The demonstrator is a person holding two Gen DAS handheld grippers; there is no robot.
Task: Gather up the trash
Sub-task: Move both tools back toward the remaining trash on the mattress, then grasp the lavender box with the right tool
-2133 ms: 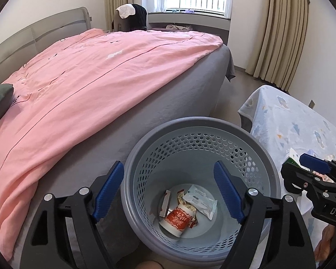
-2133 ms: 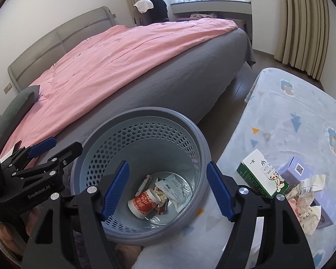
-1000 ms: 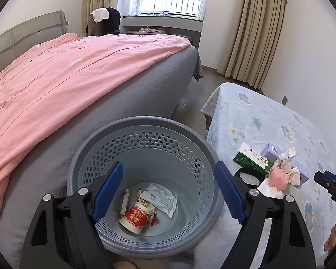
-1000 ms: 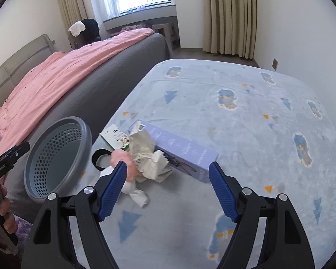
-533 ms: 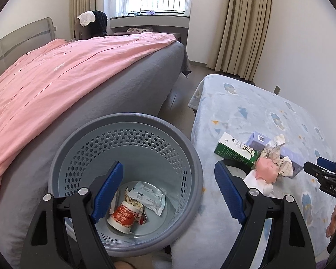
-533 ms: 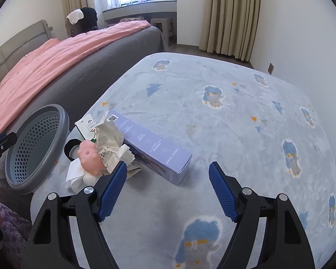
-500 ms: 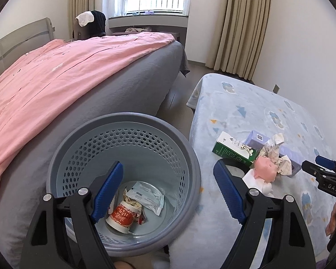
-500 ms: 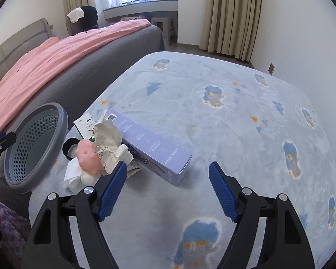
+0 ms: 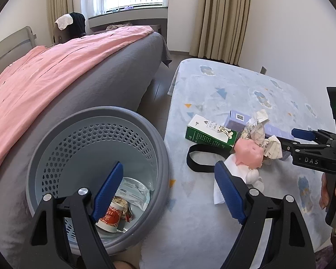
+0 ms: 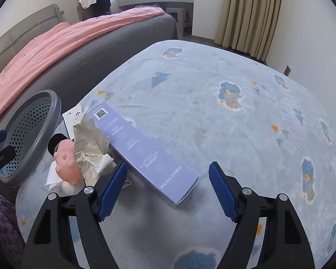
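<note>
On the pale blue blanket (image 10: 212, 103) with cloud prints, beside the bed, lies a small heap of trash: a long lilac carton (image 10: 143, 152), a green and white carton (image 9: 210, 133), crumpled lined paper (image 10: 89, 150), a pink pig-shaped toy (image 9: 249, 153), a white tissue (image 9: 226, 179) and a black strap loop (image 9: 197, 159). The right gripper (image 10: 168, 190) hangs just above the near end of the lilac carton, its jaws wide and empty, with nothing touching the blue pads. The left gripper (image 9: 168, 192) also stands wide and holds nothing; it hovers between the basket and the heap.

I think the risk is in the grasp of the lilac carton. It is long, and the jaws seem to come at its near end, so it may tilt or slip out when it is lifted. The left pad is also close to the crumpled paper, so it could catch this paper, or push the toy away. The soft blanket may give under the box.

To the left, near the bed side, stands the grey perforated basket (image 9: 159, 148). At its bottom lie a red and white paper cup (image 9: 109, 218), a clear plastic wrapper (image 9: 134, 190) and some small scraps. Most of the basket is free, so much of the trash is not yet collected.
</note>
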